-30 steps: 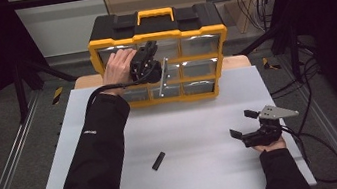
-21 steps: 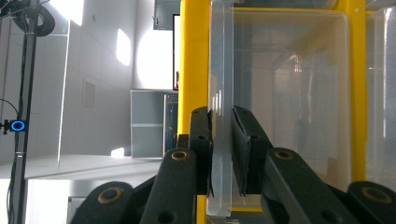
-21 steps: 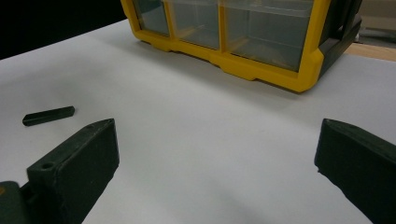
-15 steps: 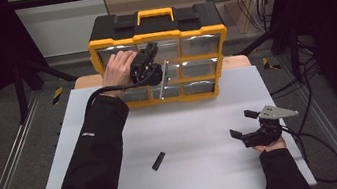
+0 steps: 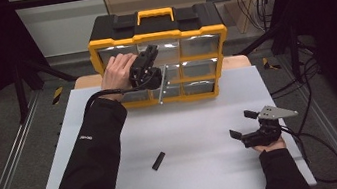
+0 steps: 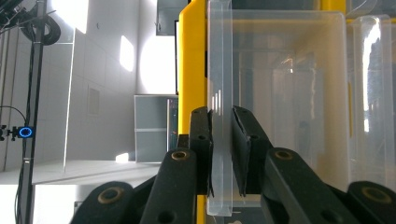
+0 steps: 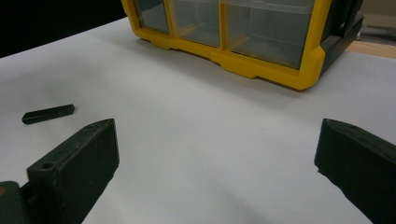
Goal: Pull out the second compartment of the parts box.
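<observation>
**A:** Which way does the yellow-and-black plastic drawer cabinet (image 5: 157,40) face?

**B:** It stands at the far edge of the white table (image 5: 185,117), its long axis running across the table and its front of clear drawers turned toward the person. The yellow handle (image 5: 154,14) lies on top.

**A:** And the clear plastic drawer (image 6: 280,93)?

**B:** In the high view it sits in the cabinet's middle row, left of centre, behind the left gripper (image 5: 150,67). The left gripper view shows what the high view cannot: the two black jaws are clamped together on the drawer's thin transparent front lip, which stands edge-on between them (image 6: 223,154).

**A:** The right gripper (image 5: 244,123)?

**B:** Held low over the table's near right part, well apart from the cabinet. Its jaws stand wide apart with nothing between them (image 7: 215,158).

**A:** What else does the right gripper view add?

**B:** The cabinet's lower right corner (image 7: 299,70) resting on the table, and the small black rectangular bar (image 7: 48,114) lying flat.

**A:** Counts?

**B:** One cabinet, two grippers, one black bar (image 5: 158,160). The bar lies on the table's near centre, its long axis diagonal. The high view shows three drawers in the top row; the lower rows are partly hidden by the left hand (image 5: 116,72).
</observation>
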Tool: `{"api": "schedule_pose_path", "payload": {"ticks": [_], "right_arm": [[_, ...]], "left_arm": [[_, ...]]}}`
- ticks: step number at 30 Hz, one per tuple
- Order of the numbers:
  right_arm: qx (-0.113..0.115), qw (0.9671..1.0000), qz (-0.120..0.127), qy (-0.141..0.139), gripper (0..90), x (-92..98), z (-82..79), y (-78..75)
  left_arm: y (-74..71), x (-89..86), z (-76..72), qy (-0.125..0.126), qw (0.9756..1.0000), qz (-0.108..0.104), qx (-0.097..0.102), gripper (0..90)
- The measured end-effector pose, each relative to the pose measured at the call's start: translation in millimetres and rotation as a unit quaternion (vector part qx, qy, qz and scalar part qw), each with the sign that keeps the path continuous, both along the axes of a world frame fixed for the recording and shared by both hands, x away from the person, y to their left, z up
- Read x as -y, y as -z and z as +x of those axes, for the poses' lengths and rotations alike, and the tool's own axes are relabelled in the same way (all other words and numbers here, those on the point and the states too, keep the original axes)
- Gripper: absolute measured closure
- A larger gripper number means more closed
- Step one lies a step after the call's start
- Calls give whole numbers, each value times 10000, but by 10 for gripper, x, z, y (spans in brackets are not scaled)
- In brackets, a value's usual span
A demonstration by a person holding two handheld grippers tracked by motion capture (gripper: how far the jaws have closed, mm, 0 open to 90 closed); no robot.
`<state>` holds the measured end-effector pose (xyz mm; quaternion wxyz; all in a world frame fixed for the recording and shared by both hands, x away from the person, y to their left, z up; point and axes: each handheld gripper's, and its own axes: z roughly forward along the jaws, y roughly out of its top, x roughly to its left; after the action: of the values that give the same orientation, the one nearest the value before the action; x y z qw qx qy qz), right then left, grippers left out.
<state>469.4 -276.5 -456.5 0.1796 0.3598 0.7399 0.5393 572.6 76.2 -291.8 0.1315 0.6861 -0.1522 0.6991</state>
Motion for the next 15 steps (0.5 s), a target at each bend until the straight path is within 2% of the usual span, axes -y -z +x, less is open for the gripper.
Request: {"api": "schedule_pose_path", "payload": {"ticks": [15], "right_arm": [[-19,10000,-14,-12,4,-1,0,2]], "left_arm": [[11,-22,-94,59,10000,6,22,788]]}}
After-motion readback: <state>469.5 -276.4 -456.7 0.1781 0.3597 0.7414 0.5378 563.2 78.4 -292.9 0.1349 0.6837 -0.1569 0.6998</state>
